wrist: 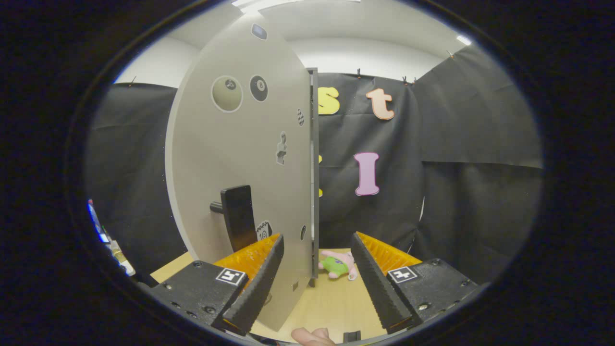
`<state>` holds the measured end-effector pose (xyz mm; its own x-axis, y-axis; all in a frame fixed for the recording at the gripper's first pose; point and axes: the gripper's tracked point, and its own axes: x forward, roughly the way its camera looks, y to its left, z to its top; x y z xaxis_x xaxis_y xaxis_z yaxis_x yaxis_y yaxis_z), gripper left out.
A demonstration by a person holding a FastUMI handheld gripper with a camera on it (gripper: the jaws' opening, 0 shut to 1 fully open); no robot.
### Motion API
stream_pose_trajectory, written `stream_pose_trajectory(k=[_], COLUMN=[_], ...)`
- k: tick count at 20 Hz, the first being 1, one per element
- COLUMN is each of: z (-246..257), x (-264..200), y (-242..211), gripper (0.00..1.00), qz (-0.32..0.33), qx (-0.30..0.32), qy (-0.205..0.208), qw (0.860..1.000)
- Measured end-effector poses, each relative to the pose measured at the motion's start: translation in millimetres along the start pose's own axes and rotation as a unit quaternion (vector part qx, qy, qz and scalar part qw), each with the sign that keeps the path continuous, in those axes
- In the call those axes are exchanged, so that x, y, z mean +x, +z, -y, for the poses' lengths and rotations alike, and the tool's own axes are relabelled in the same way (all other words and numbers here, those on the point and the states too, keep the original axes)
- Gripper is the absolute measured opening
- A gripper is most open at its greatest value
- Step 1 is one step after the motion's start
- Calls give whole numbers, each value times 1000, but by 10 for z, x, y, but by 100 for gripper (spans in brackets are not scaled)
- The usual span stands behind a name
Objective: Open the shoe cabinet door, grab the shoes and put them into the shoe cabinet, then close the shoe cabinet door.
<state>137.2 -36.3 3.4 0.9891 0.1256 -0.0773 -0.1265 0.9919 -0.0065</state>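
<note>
Two fingers of the tool (pixel 317 283) stand spread apart with nothing between them but bare tabletop, so it is open and empty. A fingertip of the person's hand (pixel 312 336) shows just behind the fingers.

The near finger on the left sits right against the face of the pale grey shoe cabinet door (pixel 240 158), which stands edge-on just ahead. Can't tell if it actually touches. The door carries round billiard-ball stickers (pixel 258 88) high up and a black block-shaped handle (pixel 238 216) low down, just above the left finger. The handle is not gripped.

Past the door's edge, between the fingers and beyond them, a small pink and green plush toy (pixel 339 265) lies on the light wooden tabletop (pixel 326 302), close to the door's bottom corner. Whether this is the "shoes" item I can't say; nothing else shoe-like is visible.

Farthest back is the black cloth wall (pixel 456 182).

Progress, my read: the door looks swung out, so the opening step is likely done or nearly so. The cabinet interior isn't visible. Left to do: grab the item, place it inside, close the door. Early stage.
</note>
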Motion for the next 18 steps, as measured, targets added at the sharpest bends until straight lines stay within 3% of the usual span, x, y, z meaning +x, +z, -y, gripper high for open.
stream_pose_trajectory(k=[14, 18], z=[-647, -974], x=[103, 284], y=[67, 2], gripper=[93, 93], qz=[56, 41], qx=[-33, -47], qy=[-71, -73], qw=[995, 995])
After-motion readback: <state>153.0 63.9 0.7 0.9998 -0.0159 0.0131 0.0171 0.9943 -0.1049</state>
